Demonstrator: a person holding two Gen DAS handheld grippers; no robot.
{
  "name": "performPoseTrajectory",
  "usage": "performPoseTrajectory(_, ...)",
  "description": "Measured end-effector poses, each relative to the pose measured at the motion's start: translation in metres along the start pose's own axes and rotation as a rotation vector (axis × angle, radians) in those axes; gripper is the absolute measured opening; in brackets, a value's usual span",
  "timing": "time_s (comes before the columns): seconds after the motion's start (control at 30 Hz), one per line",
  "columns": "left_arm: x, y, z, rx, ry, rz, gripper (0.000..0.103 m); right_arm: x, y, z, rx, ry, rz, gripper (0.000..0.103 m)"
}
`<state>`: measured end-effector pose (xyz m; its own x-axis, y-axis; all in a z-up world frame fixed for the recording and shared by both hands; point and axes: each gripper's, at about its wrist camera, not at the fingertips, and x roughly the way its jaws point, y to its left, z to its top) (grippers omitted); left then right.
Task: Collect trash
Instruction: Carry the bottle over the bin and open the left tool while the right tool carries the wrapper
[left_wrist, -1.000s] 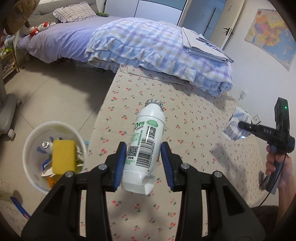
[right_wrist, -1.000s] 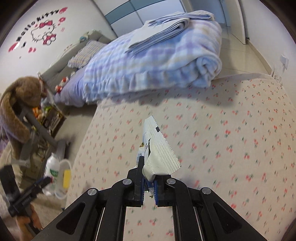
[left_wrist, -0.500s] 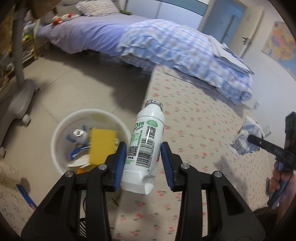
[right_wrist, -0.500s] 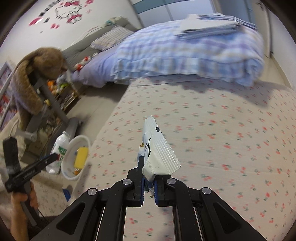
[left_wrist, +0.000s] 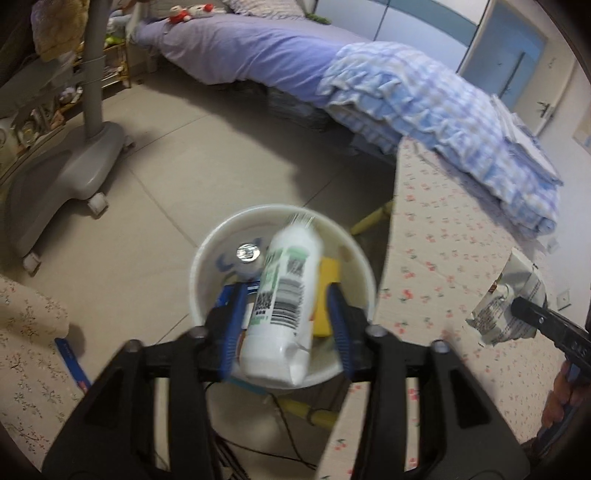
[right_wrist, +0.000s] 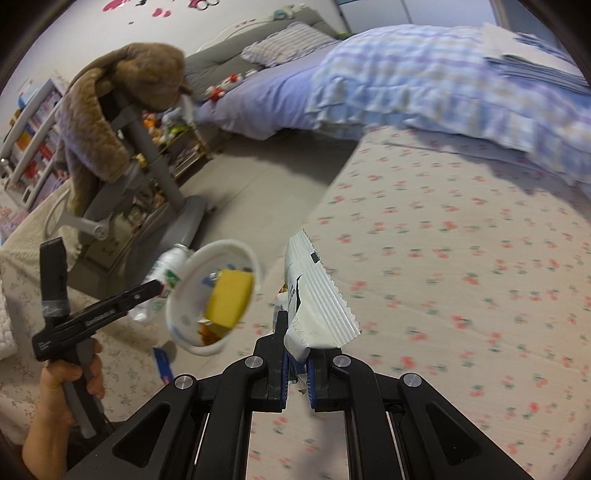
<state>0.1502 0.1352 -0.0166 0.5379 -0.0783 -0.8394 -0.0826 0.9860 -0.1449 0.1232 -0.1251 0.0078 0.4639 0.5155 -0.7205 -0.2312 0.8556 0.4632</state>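
Left gripper (left_wrist: 284, 325) jaws just been opening, pads clear of white plastic bottle (left_wrist: 282, 306) between them: green-printed label, barcode, dented base, blurred, over white trash bin (left_wrist: 354, 254). Right gripper (right_wrist: 296, 373) clamped on crumpled white wrapper (right_wrist: 317, 299), serrated edge.

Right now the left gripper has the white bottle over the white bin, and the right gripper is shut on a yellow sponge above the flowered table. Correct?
Not quite. The right gripper is shut on a white crinkle-edged wrapper, as the right wrist view shows; the yellow sponge already lies in the white bin. The left gripper does have the white bottle over that bin.
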Motion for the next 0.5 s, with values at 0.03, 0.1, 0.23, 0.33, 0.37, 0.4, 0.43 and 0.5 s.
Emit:
performPoseTrajectory(0.03,0.001,0.002,0.0,-0.003,0.008,0.018,0.07,0.005,0.003,0.001,-0.004,0.006,0.012,0.008)
performPoseTrajectory(0.1,-0.001,0.005,-0.001,0.003,0.027,0.052,0.08,0.016,0.014,0.002,-0.008,0.018,0.038,0.008)
performPoseTrajectory(0.23,-0.007,0.017,-0.006,0.029,0.041,0.13,0.092,0.038,0.031,0.005,-0.011,0.041,0.084,0.008)
performPoseTrajectory(0.33,-0.012,0.03,-0.008,0.015,0.046,0.158,0.097,0.056,0.041,0.01,0.0,0.058,0.116,0.008)
performPoseTrajectory(0.37,-0.014,0.036,-0.009,-0.001,0.045,0.163,0.097,0.062,0.044,0.011,0.008,0.064,0.133,0.008)
performPoseTrajectory(0.4,-0.015,0.04,-0.008,-0.01,0.046,0.164,0.097,0.068,0.048,0.012,0.016,0.071,0.151,0.009)
performPoseTrajectory(0.43,-0.016,0.043,-0.008,-0.02,0.047,0.164,0.098,0.074,0.051,0.012,0.021,0.076,0.168,0.009)
performPoseTrajectory(0.5,-0.018,0.048,-0.008,-0.039,0.044,0.159,0.098,0.083,0.058,0.013,0.023,0.079,0.188,0.01)
